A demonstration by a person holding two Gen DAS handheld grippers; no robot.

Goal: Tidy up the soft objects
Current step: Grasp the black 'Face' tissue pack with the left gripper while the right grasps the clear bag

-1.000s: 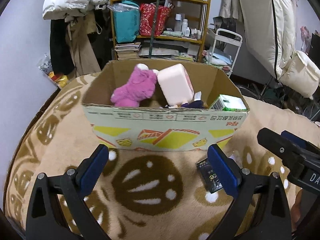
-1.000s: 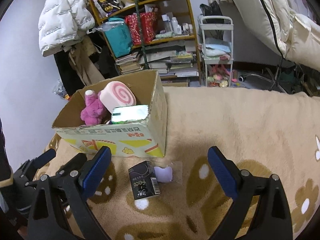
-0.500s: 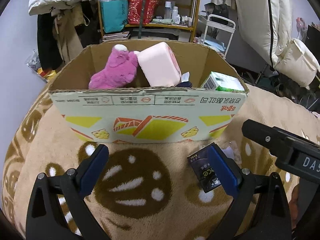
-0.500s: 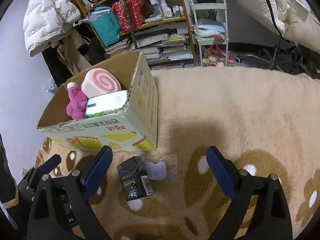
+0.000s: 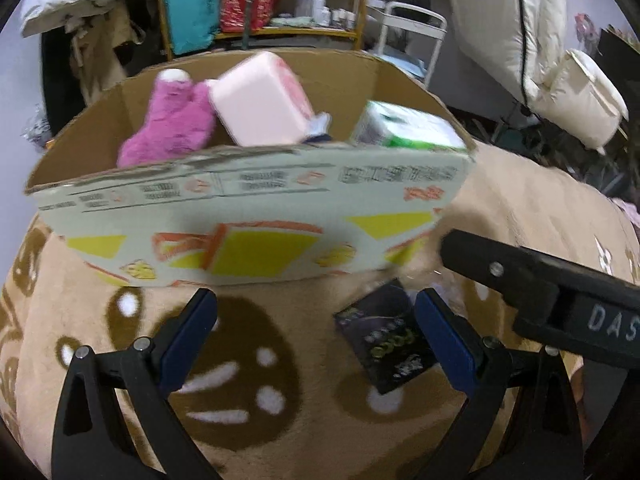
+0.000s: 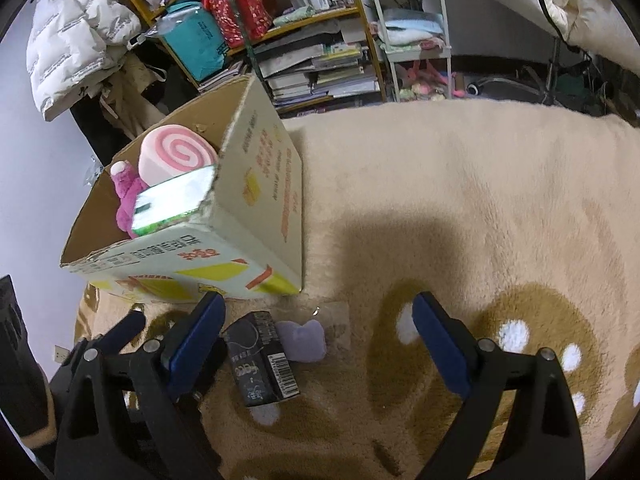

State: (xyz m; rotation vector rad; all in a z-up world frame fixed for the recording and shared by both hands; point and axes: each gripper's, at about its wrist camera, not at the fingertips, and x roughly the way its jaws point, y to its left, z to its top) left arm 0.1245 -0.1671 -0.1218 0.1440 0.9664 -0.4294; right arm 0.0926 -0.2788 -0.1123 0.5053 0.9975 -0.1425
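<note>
Your left tongs (image 5: 316, 332) and right tongs (image 6: 320, 340) both gape wide, holding nothing. The cardboard box (image 6: 256, 216) of plush toys sits just ahead of them; the black carton (image 6: 260, 360) and lilac plush (image 6: 302, 340) lie between your right tongs' fingers on the blanket (image 6: 460, 200).

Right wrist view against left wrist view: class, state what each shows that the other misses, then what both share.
Only the right wrist view shows the swirl face of the pink roll cushion and the lilac heart-shaped pad beside the black packet. Only the left wrist view shows the box's long printed front. Both share the cardboard box, the purple plush, the green-and-white pack, both open grippers and the patterned blanket.
</note>
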